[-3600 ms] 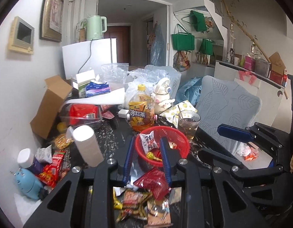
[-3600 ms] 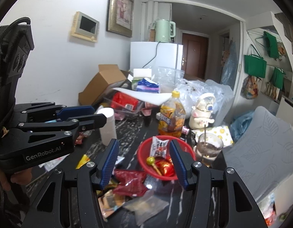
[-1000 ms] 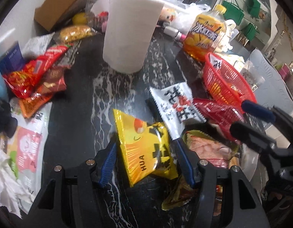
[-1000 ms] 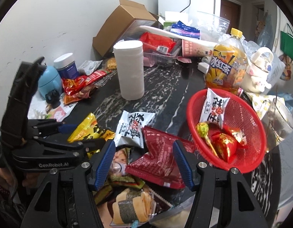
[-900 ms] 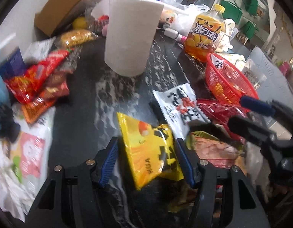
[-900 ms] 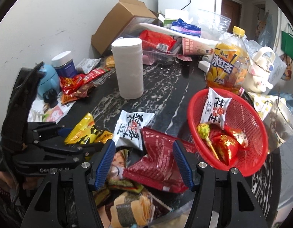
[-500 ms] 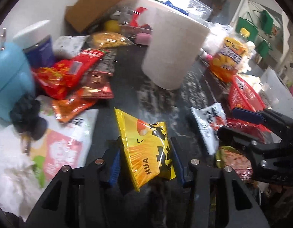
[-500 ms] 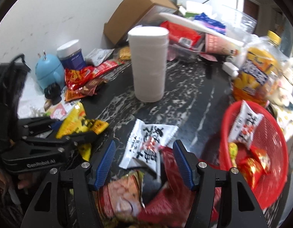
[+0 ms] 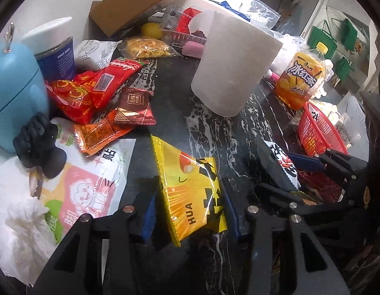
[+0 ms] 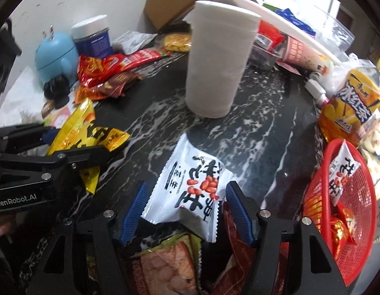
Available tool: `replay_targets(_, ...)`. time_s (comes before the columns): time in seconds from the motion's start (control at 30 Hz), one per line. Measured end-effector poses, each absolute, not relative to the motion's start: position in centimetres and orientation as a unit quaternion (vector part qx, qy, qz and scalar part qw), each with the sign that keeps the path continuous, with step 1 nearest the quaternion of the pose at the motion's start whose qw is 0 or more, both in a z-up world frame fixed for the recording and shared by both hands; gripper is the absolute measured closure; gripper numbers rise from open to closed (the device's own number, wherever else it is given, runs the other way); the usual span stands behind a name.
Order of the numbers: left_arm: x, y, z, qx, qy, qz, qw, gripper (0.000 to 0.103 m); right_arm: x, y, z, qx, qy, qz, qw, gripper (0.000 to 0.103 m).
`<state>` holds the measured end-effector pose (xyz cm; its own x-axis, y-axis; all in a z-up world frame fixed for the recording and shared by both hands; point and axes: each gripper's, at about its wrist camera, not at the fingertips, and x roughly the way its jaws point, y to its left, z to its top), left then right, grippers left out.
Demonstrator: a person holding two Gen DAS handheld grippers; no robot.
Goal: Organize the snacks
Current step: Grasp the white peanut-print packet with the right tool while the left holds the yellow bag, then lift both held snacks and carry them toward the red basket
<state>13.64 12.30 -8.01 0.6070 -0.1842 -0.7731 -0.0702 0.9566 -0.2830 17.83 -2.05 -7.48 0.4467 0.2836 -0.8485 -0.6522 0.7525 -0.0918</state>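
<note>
My left gripper (image 9: 190, 211) is shut on a yellow snack packet (image 9: 190, 186) and holds it off the black marble table (image 9: 175, 93); the packet also shows in the right wrist view (image 10: 84, 130). My right gripper (image 10: 185, 209) is open around a white peanut packet (image 10: 190, 182) that lies on the table. The red basket (image 10: 357, 221) at the right holds another white packet (image 10: 342, 172) and red sweets.
A paper towel roll (image 10: 217, 59) stands mid-table. Red and brown snack packets (image 9: 96, 91) lie at the left beside a blue jar (image 9: 15, 86). An orange drink bottle (image 10: 352, 108) stands behind the basket. More packets (image 10: 165, 268) lie under my right gripper.
My left gripper closed on the yellow packet and carried it left, off the table. My right gripper moved forward and down over the white peanut packet.
</note>
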Motion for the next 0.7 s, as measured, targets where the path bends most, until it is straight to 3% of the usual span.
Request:
replay_targets(0.13,13.6,12.2,-8.0,-0.141,0.442,-0.032,0.885,0.057,17.6,-1.9,-7.6,-0.218,0.430,0.280,0.830,0.068)
replay_targets(0.7,13.1,11.5,-7.4,-0.143,0.431,-0.051,0.890,0.057,15.5,-2.2,-5.1,-0.177,0.384,0.327,0.845,0.074)
